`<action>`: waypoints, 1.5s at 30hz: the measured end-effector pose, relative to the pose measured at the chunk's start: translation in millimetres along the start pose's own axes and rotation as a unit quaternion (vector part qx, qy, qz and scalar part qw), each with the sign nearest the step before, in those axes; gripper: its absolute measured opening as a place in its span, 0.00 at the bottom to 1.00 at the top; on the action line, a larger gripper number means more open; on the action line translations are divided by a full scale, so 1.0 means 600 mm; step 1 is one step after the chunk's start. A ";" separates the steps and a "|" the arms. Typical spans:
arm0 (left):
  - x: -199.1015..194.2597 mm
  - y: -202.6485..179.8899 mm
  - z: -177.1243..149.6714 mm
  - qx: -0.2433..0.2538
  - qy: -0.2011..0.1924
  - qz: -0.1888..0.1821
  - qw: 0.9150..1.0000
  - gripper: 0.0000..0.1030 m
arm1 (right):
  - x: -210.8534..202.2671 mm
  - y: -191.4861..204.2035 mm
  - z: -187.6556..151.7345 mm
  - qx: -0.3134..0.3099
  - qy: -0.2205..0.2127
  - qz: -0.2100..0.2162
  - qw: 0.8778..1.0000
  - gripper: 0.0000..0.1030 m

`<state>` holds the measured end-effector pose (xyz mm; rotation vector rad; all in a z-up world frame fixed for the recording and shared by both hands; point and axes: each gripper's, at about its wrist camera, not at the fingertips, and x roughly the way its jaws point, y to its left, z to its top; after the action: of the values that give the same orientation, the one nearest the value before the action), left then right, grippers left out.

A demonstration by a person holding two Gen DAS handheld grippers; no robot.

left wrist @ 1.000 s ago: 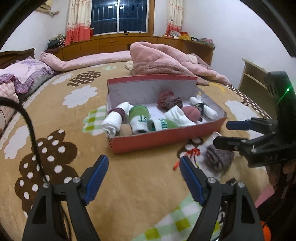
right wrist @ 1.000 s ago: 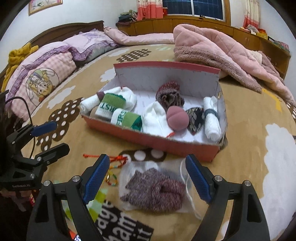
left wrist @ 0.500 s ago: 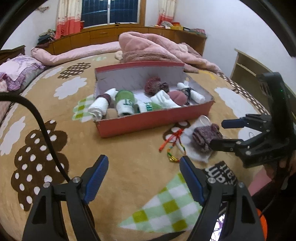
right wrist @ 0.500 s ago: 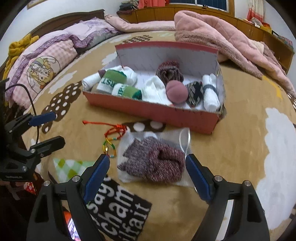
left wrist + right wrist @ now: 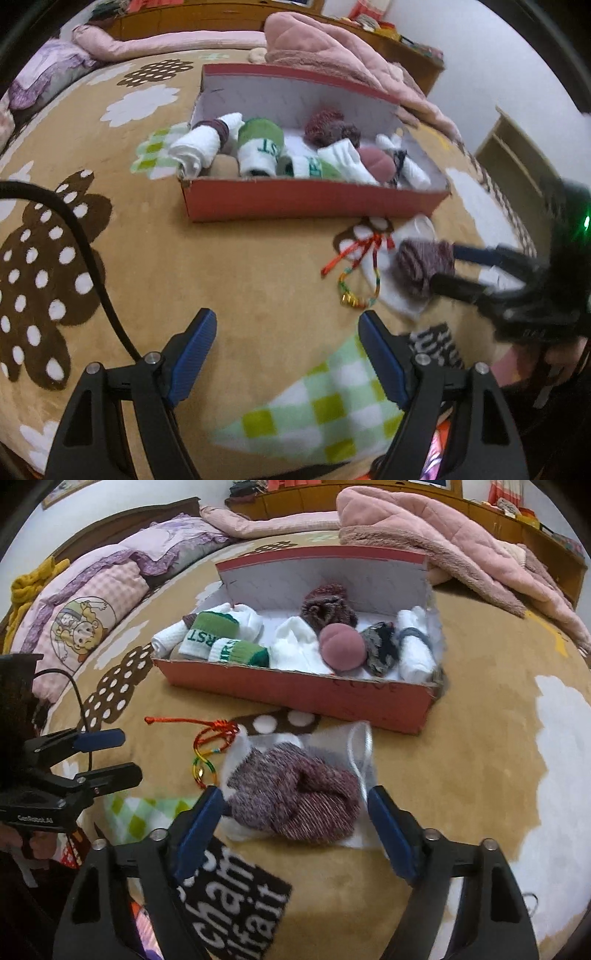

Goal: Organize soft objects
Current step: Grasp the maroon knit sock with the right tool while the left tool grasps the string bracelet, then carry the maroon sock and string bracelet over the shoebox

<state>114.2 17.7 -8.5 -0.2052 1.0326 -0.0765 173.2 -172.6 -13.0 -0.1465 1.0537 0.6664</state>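
I have my right hand-held gripper closing around the maroon knit bundle on the bed, pads not yet touching; next, squeeze and lift it into the red box, left hand-held gripper wide and empty.

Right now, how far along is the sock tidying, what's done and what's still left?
Mostly done: several rolled socks already sit in the red box. In hand: the right gripper, jaws just narrowing, straddles the maroon knit bundle on its clear bag, not yet pinching it. The left gripper is open over bare blanket. Left: lift the bundle into the box; the red cord bracelet also lies loose.
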 end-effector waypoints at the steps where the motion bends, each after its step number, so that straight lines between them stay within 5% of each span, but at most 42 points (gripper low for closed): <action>1: 0.001 0.001 0.004 -0.007 -0.002 -0.002 1.000 0.80 | 0.007 0.002 0.003 -0.002 0.005 -0.001 1.000 0.69; 3: -0.001 0.004 0.011 -0.028 -0.017 -0.015 0.999 0.80 | 0.018 0.007 0.004 -0.012 0.009 -0.010 1.000 0.56; 4: -0.002 0.005 0.014 -0.037 -0.023 -0.022 0.999 0.80 | 0.021 0.009 0.004 -0.020 0.010 -0.013 1.000 0.40; 7: -0.007 0.003 0.026 -0.048 -0.041 -0.037 0.997 0.80 | 0.012 0.005 0.008 -0.013 0.004 -0.024 1.000 0.27; 15: 0.019 -0.006 0.033 -0.050 -0.029 -0.048 0.997 0.78 | -0.026 -0.017 0.000 0.003 -0.019 -0.028 0.999 0.27; 24: 0.062 -0.044 0.037 -0.023 -0.009 -0.053 0.998 0.64 | -0.036 -0.043 -0.016 0.021 -0.012 -0.036 0.999 0.27; 28: 0.077 -0.063 0.040 -0.007 -0.013 -0.052 0.999 0.13 | -0.044 -0.044 -0.020 0.023 -0.013 -0.032 0.999 0.28; 31: 0.083 -0.070 0.040 -0.006 -0.017 -0.041 0.999 0.04 | -0.049 -0.044 -0.021 0.022 -0.016 -0.030 0.999 0.28; 42: -0.002 -0.062 0.040 -0.015 -0.089 -0.070 0.993 0.03 | -0.064 -0.031 -0.015 0.020 -0.027 -0.017 0.999 0.28; 45: -0.026 -0.068 0.042 -0.004 -0.105 -0.050 0.993 0.03 | -0.071 -0.020 -0.011 0.016 -0.034 -0.010 0.999 0.28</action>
<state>129.2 -16.3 25.4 -0.2671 0.8119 -0.1386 161.7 -203.6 17.4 -0.1054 0.9959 0.6307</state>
